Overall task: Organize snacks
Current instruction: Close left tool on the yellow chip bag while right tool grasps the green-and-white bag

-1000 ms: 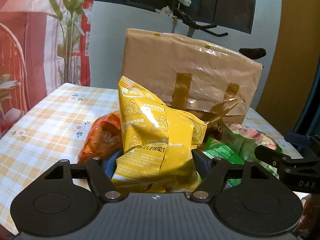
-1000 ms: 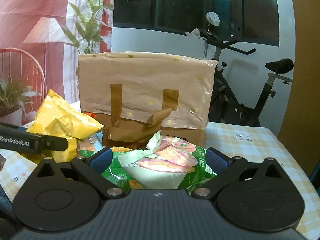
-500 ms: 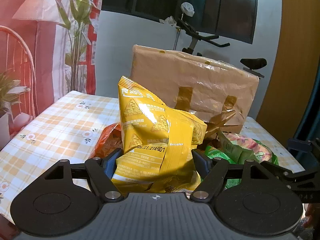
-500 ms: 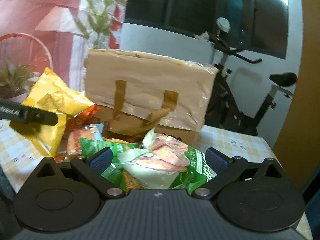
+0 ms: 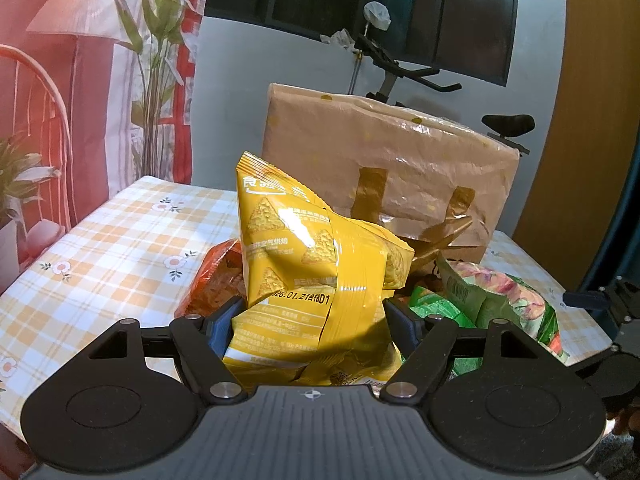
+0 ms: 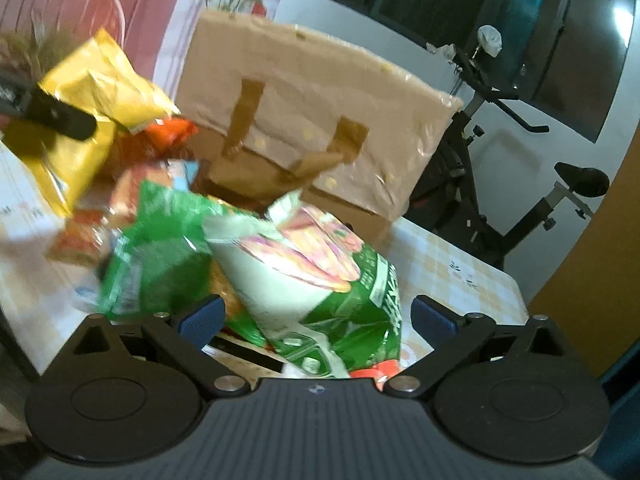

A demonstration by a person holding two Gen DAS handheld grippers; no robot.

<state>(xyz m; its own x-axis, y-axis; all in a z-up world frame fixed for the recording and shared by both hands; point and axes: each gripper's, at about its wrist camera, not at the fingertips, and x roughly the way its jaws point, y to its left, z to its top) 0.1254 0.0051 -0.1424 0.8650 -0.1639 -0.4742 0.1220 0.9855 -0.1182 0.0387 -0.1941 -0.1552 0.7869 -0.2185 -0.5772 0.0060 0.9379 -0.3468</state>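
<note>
Pinched between the blue pads of the left gripper [image 5: 310, 320] is a crinkled yellow foil snack bag printed with triangular chips [image 5: 316, 280]; both pads press into its sides and the bag stands upright, its lower edge hidden behind the gripper body. On the right gripper [image 6: 316, 316] the jaws stand spread: the left pad touches a green snack bag with a pink and white front panel [image 6: 312, 276], while the right pad is clear of it with tablecloth showing in the gap, so whether that bag is actually gripped cannot be told. That whole view is motion-blurred, and print on the packets is unreadable.

From the left wrist, an orange-red snack packet [image 5: 216, 280] peeks out behind the yellow bag, mostly covered, and the green bag [image 5: 500, 296] sits to the right, partly cut off by the gripper. Behind stands a tan paper carrier bag with darker brown handles [image 5: 400, 172] on a yellow checked, flower-printed tablecloth [image 5: 100, 248].

Only the right wrist view shows several smaller red and orange packets [image 6: 80, 236] lying on the cloth beside the green bag, too smeared to identify, plus the yellow bag [image 6: 92, 92] raised at upper left with a black finger of the other gripper across it. Most of a black exercise bike [image 6: 520, 168] also appears behind the table
</note>
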